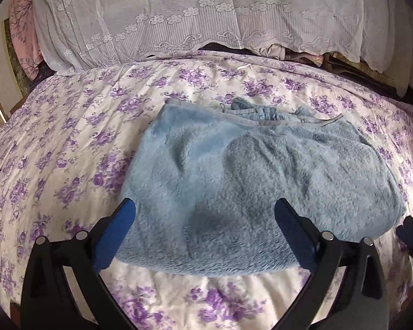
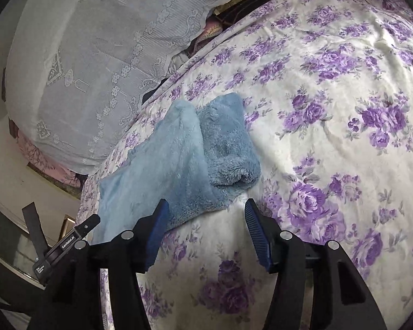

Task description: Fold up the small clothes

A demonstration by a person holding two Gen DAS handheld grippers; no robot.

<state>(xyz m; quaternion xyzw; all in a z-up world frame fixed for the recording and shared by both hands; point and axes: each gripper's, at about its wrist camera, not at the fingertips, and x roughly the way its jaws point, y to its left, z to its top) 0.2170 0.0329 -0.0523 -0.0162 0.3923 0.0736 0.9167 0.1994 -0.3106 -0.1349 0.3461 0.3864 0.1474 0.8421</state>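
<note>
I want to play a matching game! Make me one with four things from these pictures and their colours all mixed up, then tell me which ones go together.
Things:
1. fluffy garment
2. bedsheet
3. lace cover
4. fingers of the left gripper

Colours:
A. white, see-through with flower patterns
B. dark blue pads on black arms
C. light blue
D. cream with purple flowers

Pairs: 1-C, 2-D, 3-A, 4-B.

The fluffy garment lies folded on the bedsheet, and the lace cover drapes over the pile at the far side of the bed.
</note>
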